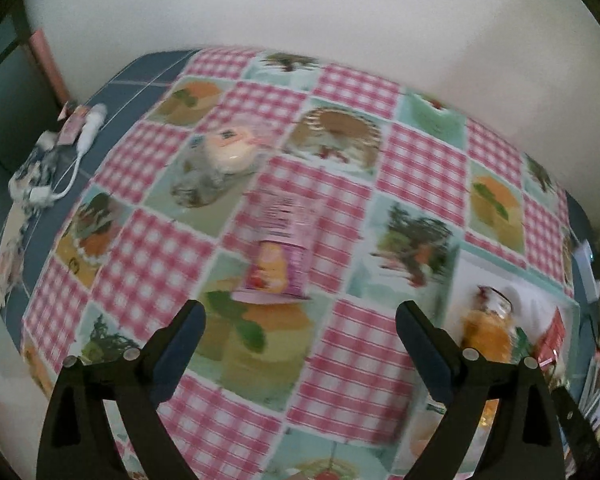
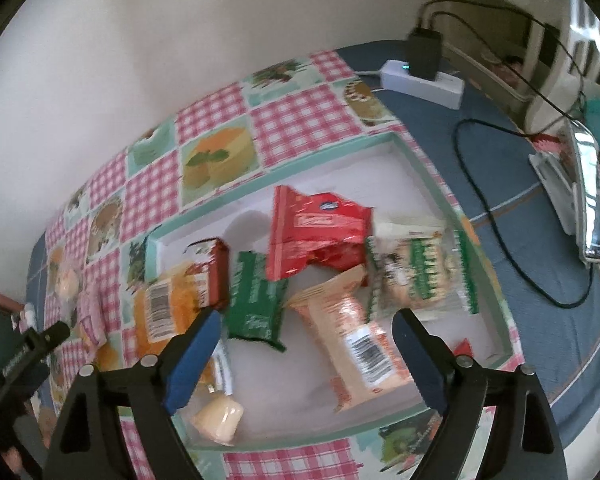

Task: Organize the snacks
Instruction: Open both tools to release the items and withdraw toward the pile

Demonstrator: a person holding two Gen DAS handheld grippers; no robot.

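Left gripper [image 1: 300, 328] is seen spread wide over the checked tablecloth [image 1: 340, 184], nothing caught between its blue pads [image 1: 180, 356]. A pink snack cup [image 1: 278, 256] lies on its side just beyond the fingertips, not touched. Farther off, a round cream-coloured packet [image 1: 232, 148] rests on the cloth, detail lost to blur. At the left table edge a white cable w/ plug [image 1: 88, 132] is draped beside a patterned cloth bundle [image 1: 36, 176]. On the right, only a corner of the white tray [image 1: 540, 292] is caught here, w/ an orange packet [image 1: 488, 336] in it.

Right gripper [image 2: 306, 332] is likewise held released, fingers apart above the mint-rimmed tray [image 2: 480, 248], gripping nothing. This view alone shows the tray's contents: a peach-coloured barcoded wrapper [image 2: 360, 344] directly beneath the opening, a green pouch [image 2: 256, 304] at the left fingertip, an orange bag [image 2: 168, 312] w/ a brown box [image 2: 212, 268] on it, a red packet [image 2: 316, 232], a green-and-white biscuit pack [image 2: 420, 272] and a pale jelly cup [image 2: 218, 420] near the front rim. The pink cup [image 2: 90, 316] appears outside the tray at its left, by the other gripper's black finger [image 2: 40, 340]. Beyond the tray, a white power strip [image 2: 424, 80] w/ black adapter [image 2: 424, 52] and a looping black cord [image 2: 512, 248] are shown on the blue table surface [image 2: 560, 340]; none of that is visible from the left wrist.
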